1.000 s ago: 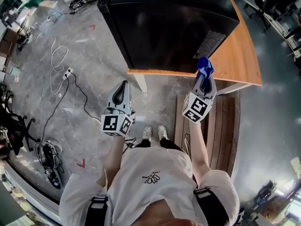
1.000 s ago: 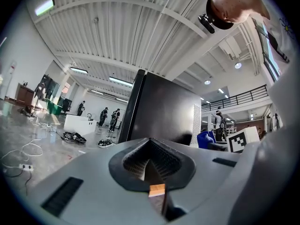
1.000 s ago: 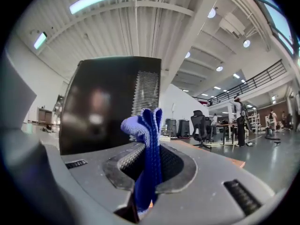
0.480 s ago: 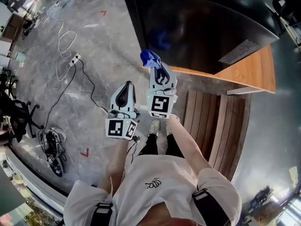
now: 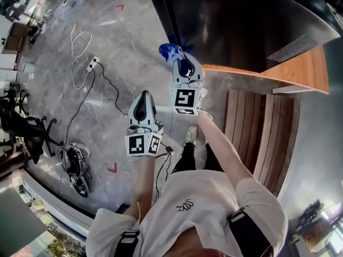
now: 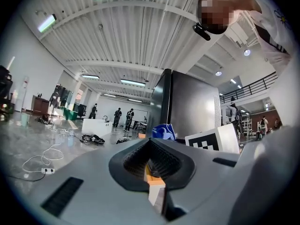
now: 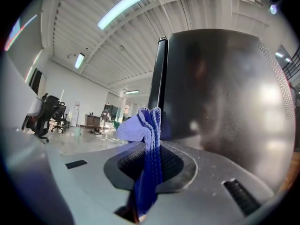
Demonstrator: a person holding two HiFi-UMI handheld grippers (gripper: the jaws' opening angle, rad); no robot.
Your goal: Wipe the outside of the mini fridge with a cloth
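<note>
Head view: the fridge [image 5: 241, 20], a black box with a glossy skin, stands on a wooden table [image 5: 305, 71], which puts its sides within easy reach of a standing person. The right gripper [image 5: 182, 64] points at the fridge's near corner, where the door edge meets the side wall. Its jaws are clamped on a blue cloth [image 5: 170, 52], with a bunched wad standing proud of the tips. That hold looks deliberate: the soft fabric, not the hard plastic, would meet the fridge first. The wad sits just beside the corner, but no view settles whether it presses on the surface or hangs just off it.

In the right gripper view the cloth runs down through the closed jaws as a tight fold, with the fridge's dark side wall filling the space behind it. Grey smears or reflections show on that wall; I cannot tell which.

The left gripper [image 5: 142, 101] hangs lower and further from the fridge, with nothing in it. Its own view shows the jaws drawn together on empty air. It seems parked out of the way, since one cloth needs only one gripper.

I judge the wiping to be under way along the corner. The side wall and the top by the vent grille [image 5: 293, 48] look open to later strokes.
</note>
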